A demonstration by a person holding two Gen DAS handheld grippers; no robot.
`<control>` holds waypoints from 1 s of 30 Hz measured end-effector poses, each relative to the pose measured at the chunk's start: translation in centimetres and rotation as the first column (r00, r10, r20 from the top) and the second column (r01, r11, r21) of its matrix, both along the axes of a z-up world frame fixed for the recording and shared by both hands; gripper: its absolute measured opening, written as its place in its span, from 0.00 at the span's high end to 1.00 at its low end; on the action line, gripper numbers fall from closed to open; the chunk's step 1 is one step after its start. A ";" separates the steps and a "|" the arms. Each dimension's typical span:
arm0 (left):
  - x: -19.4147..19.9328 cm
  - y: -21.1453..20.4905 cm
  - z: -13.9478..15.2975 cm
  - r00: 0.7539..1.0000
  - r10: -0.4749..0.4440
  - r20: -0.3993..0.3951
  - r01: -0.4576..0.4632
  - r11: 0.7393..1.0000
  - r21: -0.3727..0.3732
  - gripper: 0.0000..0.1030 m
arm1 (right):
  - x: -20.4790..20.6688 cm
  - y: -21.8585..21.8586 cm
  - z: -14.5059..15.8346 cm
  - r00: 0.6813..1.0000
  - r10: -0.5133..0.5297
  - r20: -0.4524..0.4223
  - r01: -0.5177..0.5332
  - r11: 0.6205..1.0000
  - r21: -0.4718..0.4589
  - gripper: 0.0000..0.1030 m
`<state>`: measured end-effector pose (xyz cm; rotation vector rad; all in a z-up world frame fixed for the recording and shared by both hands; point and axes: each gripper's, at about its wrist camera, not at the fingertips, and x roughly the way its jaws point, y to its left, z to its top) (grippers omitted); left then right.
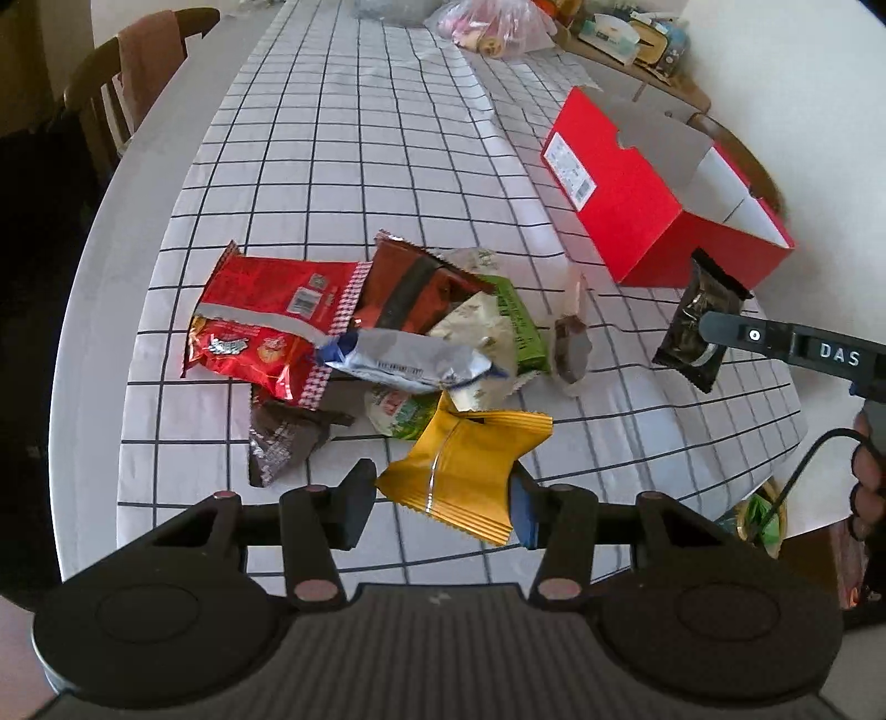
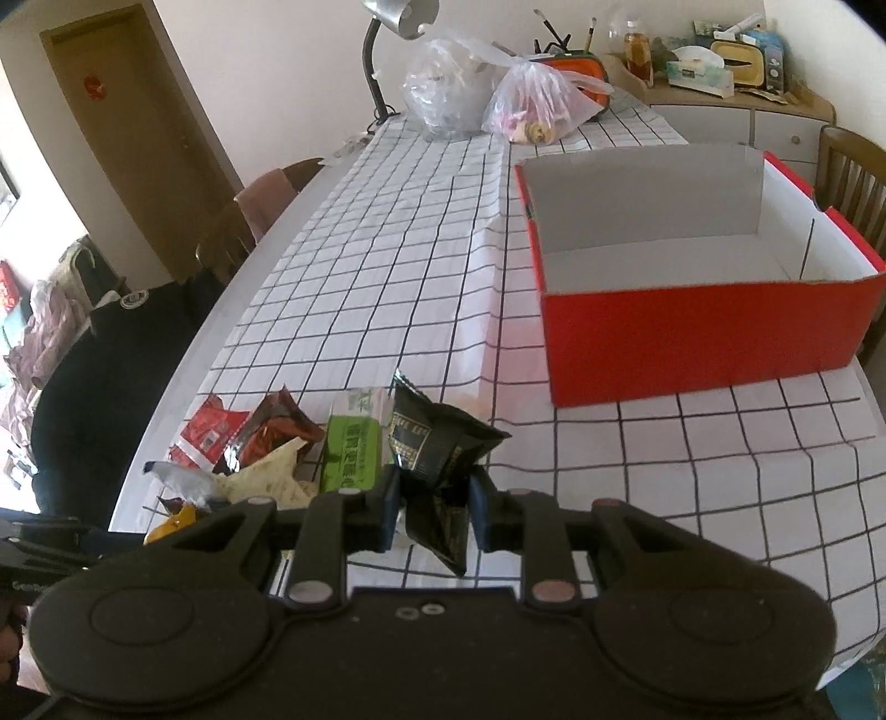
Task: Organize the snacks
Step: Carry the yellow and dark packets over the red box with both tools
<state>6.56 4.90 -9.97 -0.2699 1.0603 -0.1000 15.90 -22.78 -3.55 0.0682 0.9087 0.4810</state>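
Note:
A pile of snack packets [image 1: 365, 332] lies on the checked tablecloth, also in the right wrist view [image 2: 266, 454]. My left gripper [image 1: 443, 498] has its fingers on both sides of a yellow packet [image 1: 465, 471], shut on it just above the cloth. My right gripper [image 2: 434, 498] is shut on a black packet [image 2: 437, 443], held above the table; it also shows in the left wrist view [image 1: 698, 327]. An open red box [image 2: 692, 332] with a white inside stands empty ahead and right of it, and shows in the left wrist view [image 1: 653, 188].
Two plastic bags [image 2: 498, 105] and a desk lamp [image 2: 387, 33] stand at the table's far end. Chairs stand on the left [image 1: 127, 77] and behind the box [image 2: 853, 177]. A cluttered sideboard [image 2: 731, 83] lies beyond.

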 end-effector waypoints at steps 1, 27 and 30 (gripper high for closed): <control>0.0 -0.3 0.4 1.000 -0.002 0.002 0.002 1.000 -0.003 0.53 | 0.3 -0.3 0.1 1.000 0.004 0.000 -0.004 1.000 0.006 0.76; 17.1 -17.6 8.1 0.978 -0.032 0.207 0.022 0.998 0.052 0.52 | 14.0 -13.6 4.7 0.993 -0.045 0.108 0.045 0.999 0.003 0.76; 19.5 -19.3 7.9 0.979 -0.043 0.199 0.030 0.997 0.067 0.52 | 15.8 -14.8 4.1 0.994 -0.066 0.091 0.067 0.998 -0.009 0.76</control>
